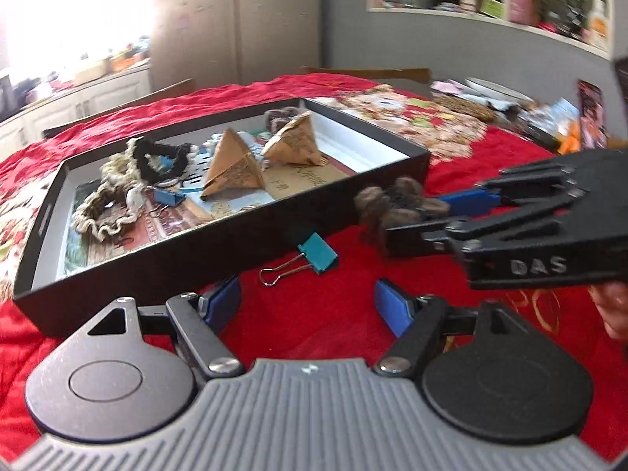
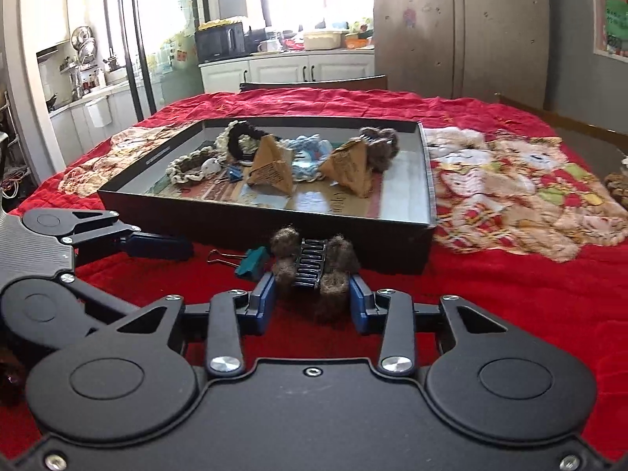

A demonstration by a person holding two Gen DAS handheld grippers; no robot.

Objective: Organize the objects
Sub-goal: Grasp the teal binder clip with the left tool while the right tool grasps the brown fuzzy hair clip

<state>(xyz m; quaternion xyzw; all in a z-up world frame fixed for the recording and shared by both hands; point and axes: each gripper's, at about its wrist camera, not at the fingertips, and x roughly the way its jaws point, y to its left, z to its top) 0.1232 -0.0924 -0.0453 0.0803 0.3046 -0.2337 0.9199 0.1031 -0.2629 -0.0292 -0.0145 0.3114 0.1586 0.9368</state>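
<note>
Right gripper [image 2: 312, 298] seemingly clamps furry hair claw [image 2: 314, 265]; left gripper [image 1: 306, 306] wide open.

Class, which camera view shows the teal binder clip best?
The left wrist view: the teal binder clip lies whole, wire handles included, on the red cloth beside the box. In the right wrist view, the fuzzy hair claw partly hides it.

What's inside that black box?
Inside the box: two paper pyramids, cream scrunchies, a black one, blue yarn, a furry clip, a blue binder clip. Printed paper beneath is mostly covered.
</note>
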